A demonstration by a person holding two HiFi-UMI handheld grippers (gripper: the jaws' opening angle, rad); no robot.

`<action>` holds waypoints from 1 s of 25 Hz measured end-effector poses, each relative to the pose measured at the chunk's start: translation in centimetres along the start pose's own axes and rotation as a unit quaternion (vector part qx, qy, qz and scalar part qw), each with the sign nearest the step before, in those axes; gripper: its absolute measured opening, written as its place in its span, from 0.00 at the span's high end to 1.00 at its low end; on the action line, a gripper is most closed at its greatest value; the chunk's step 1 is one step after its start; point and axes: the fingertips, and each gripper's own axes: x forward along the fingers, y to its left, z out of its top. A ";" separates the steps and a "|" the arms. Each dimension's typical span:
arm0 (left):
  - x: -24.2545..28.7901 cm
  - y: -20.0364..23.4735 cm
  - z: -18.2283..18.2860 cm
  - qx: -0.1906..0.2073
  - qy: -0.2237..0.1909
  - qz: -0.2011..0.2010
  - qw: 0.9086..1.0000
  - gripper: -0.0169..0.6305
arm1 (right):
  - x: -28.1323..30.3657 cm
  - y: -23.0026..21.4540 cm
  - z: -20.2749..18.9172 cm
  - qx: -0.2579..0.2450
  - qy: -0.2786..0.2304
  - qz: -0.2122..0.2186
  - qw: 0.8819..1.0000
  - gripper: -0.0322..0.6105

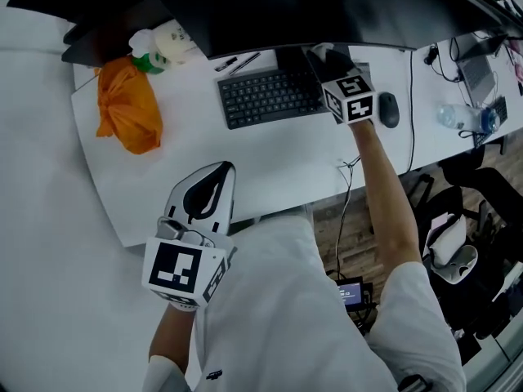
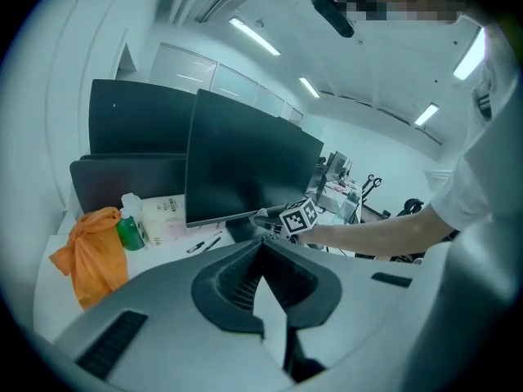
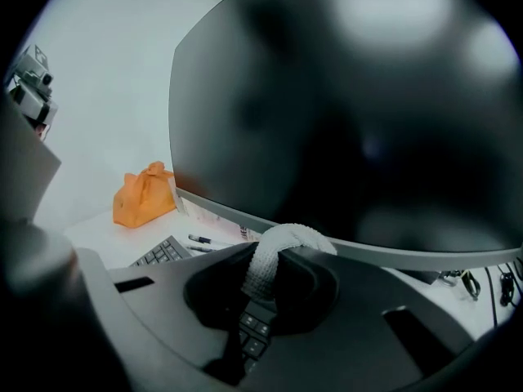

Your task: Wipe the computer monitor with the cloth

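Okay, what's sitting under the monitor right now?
Below the monitor lie a black keyboard and two pens, with the right gripper holding the white cloth there. The screen covers most of its stand and the desk behind.

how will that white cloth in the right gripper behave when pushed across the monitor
Probably floppy: the white cloth droops in a soft fold over the right gripper that pinches it. Its knitted, towel-like weave suggests it will drag rather than slip on the monitor, and bunch up if pushed hard.
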 end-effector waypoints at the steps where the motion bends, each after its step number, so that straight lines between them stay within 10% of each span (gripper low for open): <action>1: -0.3 0.2 -0.2 -0.003 -0.001 0.002 1.000 0.94 | 0.3 0.6 0.2 0.004 -0.002 0.003 1.000 0.91; 25: -7.6 4.1 -4.0 -0.058 -0.034 0.072 0.995 0.94 | 7.9 15.6 5.4 0.066 -0.038 0.067 0.995 0.91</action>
